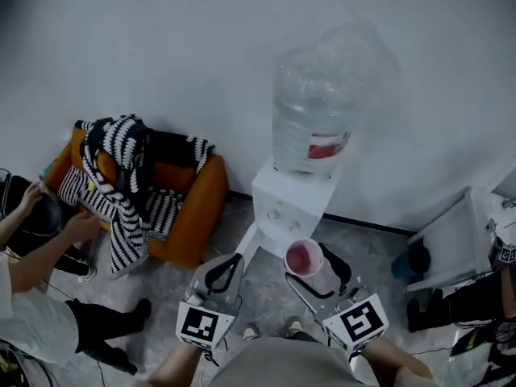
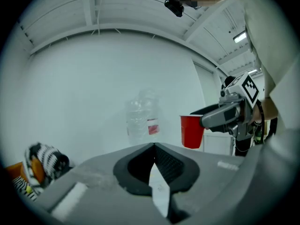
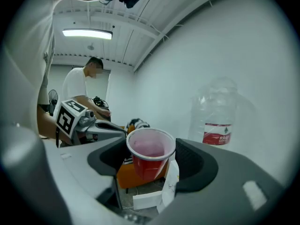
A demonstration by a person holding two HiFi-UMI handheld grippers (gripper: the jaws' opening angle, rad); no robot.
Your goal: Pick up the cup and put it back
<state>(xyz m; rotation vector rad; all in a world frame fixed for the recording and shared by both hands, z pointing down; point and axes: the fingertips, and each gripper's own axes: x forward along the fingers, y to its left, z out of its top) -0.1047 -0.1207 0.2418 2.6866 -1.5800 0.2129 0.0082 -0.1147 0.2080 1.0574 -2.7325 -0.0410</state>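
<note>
A red plastic cup (image 1: 304,258) with a white rim hangs upright in the air in front of the white water dispenser (image 1: 284,204). My right gripper (image 1: 314,264) is shut on the red cup (image 3: 150,151), its dark pads against the cup's two sides. The left gripper view shows the cup (image 2: 191,131) from the side, held off any surface. My left gripper (image 1: 225,272) is beside it on the left, shut with nothing in it; its jaws (image 2: 154,149) meet at the tips.
A large clear water bottle (image 1: 314,115) tops the dispenser against the white wall. An orange armchair (image 1: 197,208) with a striped cloth (image 1: 121,184) stands at the left, a seated person (image 1: 36,313) beside it. A white cabinet (image 1: 455,244) is at the right.
</note>
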